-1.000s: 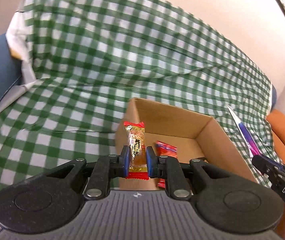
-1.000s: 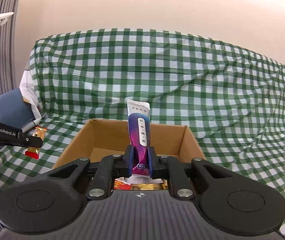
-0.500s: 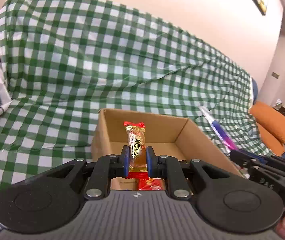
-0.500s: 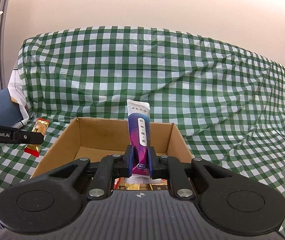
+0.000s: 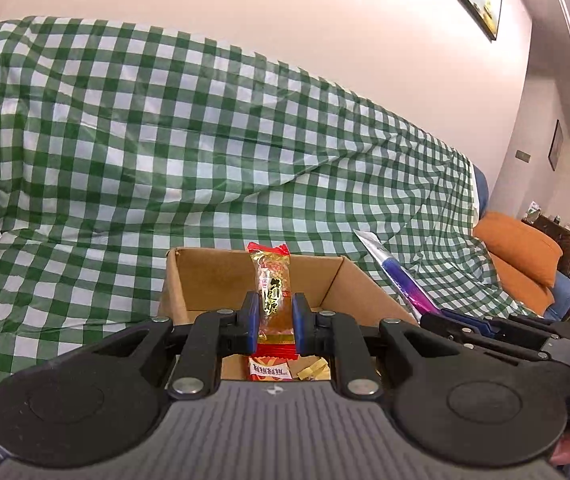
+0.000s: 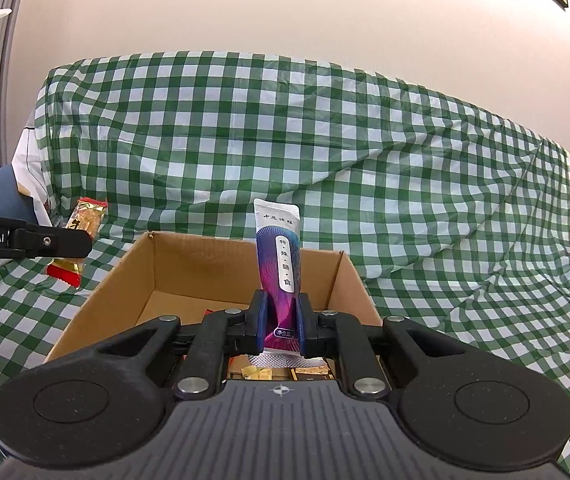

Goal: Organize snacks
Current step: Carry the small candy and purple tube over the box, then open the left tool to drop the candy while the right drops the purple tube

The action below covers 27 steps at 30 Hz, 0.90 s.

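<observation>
Two grippers each hold a snack above an open cardboard box (image 5: 213, 276) that sits on a sofa draped in a green-and-white checked cloth (image 5: 165, 140). The left gripper (image 5: 273, 322) is clamped on a red-and-gold wrapped candy (image 5: 272, 292), held upright between its blue pads over the box's near edge. The right gripper (image 6: 281, 326) is pinched tight on a purple-and-white stick sachet (image 6: 279, 264), also upright, over the near part of the box. Inside the box, below the jaws, lie several small wrappers (image 5: 269, 370), red and gold; most of the floor is hidden by the gripper bodies. In the left wrist view the sachet slants in from the right beside the box's right wall. An orange cushion (image 5: 517, 248) lies at the far right
</observation>
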### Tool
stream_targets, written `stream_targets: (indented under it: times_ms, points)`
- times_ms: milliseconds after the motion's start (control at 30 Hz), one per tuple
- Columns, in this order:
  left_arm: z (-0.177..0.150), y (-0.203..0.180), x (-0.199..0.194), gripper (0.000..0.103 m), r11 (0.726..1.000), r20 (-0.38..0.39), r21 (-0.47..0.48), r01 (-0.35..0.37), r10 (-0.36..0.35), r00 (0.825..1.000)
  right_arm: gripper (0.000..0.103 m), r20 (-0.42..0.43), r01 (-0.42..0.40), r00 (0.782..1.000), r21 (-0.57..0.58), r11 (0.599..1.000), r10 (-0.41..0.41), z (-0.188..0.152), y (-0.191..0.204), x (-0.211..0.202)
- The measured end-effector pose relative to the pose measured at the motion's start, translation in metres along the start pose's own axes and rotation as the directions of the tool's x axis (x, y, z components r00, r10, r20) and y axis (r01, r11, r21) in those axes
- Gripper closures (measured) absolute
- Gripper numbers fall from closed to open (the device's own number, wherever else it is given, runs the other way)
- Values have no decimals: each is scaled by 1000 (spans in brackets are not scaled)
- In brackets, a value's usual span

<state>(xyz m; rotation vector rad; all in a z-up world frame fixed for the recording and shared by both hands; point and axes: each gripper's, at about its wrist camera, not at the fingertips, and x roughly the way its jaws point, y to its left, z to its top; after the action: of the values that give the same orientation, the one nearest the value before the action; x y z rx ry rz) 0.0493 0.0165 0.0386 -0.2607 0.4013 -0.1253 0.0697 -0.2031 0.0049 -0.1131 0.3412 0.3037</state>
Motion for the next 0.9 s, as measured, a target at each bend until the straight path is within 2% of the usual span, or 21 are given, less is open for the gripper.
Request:
stream_targets:
  times_ms: [433,500,567,733,833,900]
  points:
    - [-1,-9,1,84,997,10,61,41,-42,999,88,6,-21,1000,-49,999,22,0,4,-1]
    - [0,-8,1,78,997,5,51,62,-62,998,86,-8,-17,1000,-58,998,17,0,5,1]
    - [0,-7,-1,67,997,12,56,52,-53,999,85,-38,-10,999,-53,999,8,-1,4,5]
    - [2,-2,-7,62,999,-2,37,36,-36,999,82,-55,-24,998,-21,1000,22,2,3,6]
    - [5,-1,-11,45,999,-65,34,21,-18,998,79,-54,-43,998,-29,999,41,2,4,4]
    - [8,-3,-12,37,999,-146,34,-31,36,989,75,-59,-50,997,-15,999,49,3,0,0]
